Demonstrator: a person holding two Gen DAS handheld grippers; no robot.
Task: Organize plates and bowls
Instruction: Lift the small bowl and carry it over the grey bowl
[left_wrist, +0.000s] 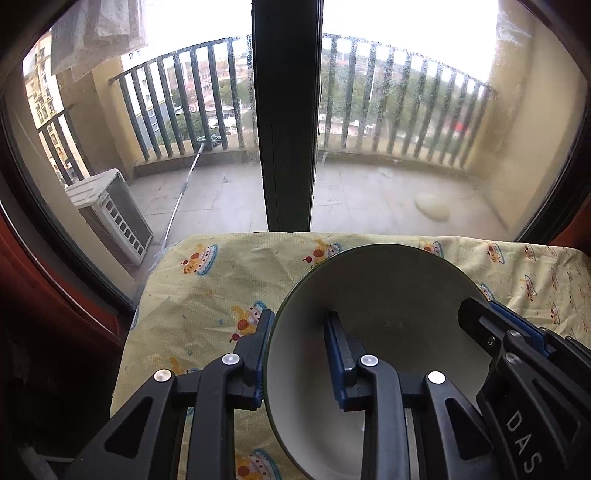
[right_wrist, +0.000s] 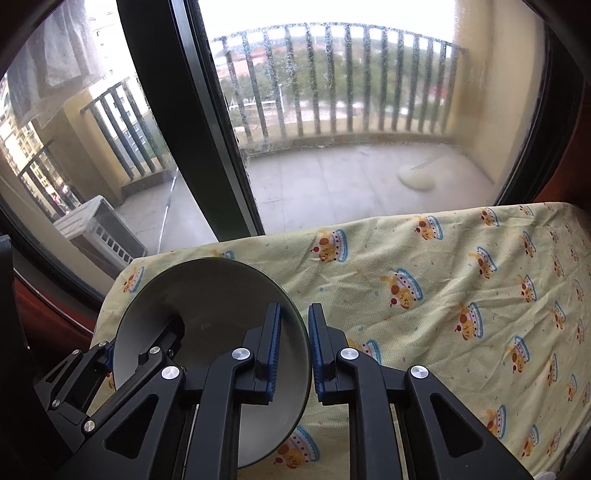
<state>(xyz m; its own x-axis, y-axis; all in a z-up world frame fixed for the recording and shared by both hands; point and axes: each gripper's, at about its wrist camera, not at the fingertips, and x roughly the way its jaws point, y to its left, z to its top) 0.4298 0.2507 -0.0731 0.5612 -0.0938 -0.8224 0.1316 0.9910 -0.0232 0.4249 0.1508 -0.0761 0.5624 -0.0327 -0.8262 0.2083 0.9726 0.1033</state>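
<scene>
A large glazed window (left_wrist: 406, 129) with a dark central frame post (left_wrist: 286, 110) fills the background of both wrist views; beyond it lie a tiled balcony, a dark barred railing (left_wrist: 399, 99) and a white slatted unit (left_wrist: 110, 214) at the left. In front of the window stands the desk, covered by a pale yellow cloth (left_wrist: 207, 288) printed with cartoon cakes; the cloth is wrinkled and hangs over the near left edge.

On the left part of the desk, as the right wrist view shows it, sits the single bowl (left_wrist: 388, 295) (right_wrist: 218, 291), pale grey inside with a dark green rim. It is tilted, its opening turned toward the cameras. Whether its base rests on the cloth cannot be told.

Left claw (left_wrist: 300, 354): narrow, its two blue-padded fingers clamped across the left wall of the bowl, one pad outside the rim and one inside. In the right wrist view the same claw (right_wrist: 144, 349) shows at the bowl's left edge.

Right claw (right_wrist: 294, 350): narrow, closed over the bowl's right rim, one blue pad inside the bowl and the other just outside it above the cloth. In the left wrist view it (left_wrist: 491, 321) enters from the lower right, gripping the opposite rim.

Both claws thus hold the one bowl from opposite sides.
</scene>
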